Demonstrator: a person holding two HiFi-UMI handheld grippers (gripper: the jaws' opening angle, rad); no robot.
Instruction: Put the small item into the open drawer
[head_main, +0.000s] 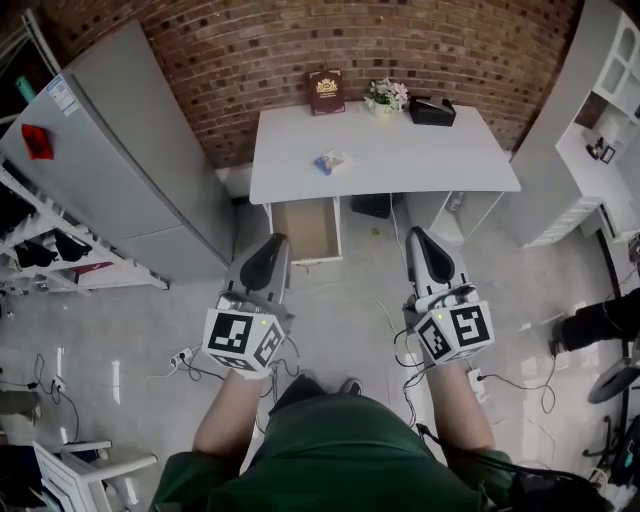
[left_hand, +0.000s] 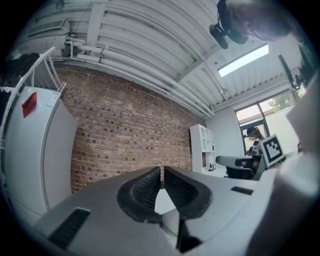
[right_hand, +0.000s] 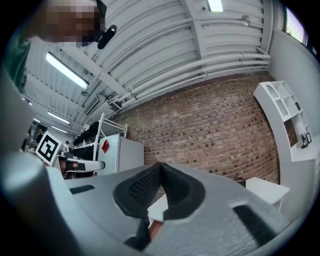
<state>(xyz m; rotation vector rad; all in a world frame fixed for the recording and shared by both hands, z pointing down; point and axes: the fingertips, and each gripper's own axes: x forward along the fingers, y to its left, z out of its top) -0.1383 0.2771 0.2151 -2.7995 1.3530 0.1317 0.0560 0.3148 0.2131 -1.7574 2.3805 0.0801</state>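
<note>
My left tongs (head_main: 271, 245) and right tongs (head_main: 420, 238) closed, empty, small item (head_main: 331, 161) left of the desk's (head_main: 430, 160) middle, drawer (head_main: 306, 232) open under its front left corner

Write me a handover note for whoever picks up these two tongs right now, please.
Grips: left tongs and right tongs are both closed and empty, held short of the white table.
Things: the small item lies on the tabletop, untouched; the drawer under the table's left part stands open.
Done: item not yet picked up.
Left: grasp the item, place it in the drawer.
</note>
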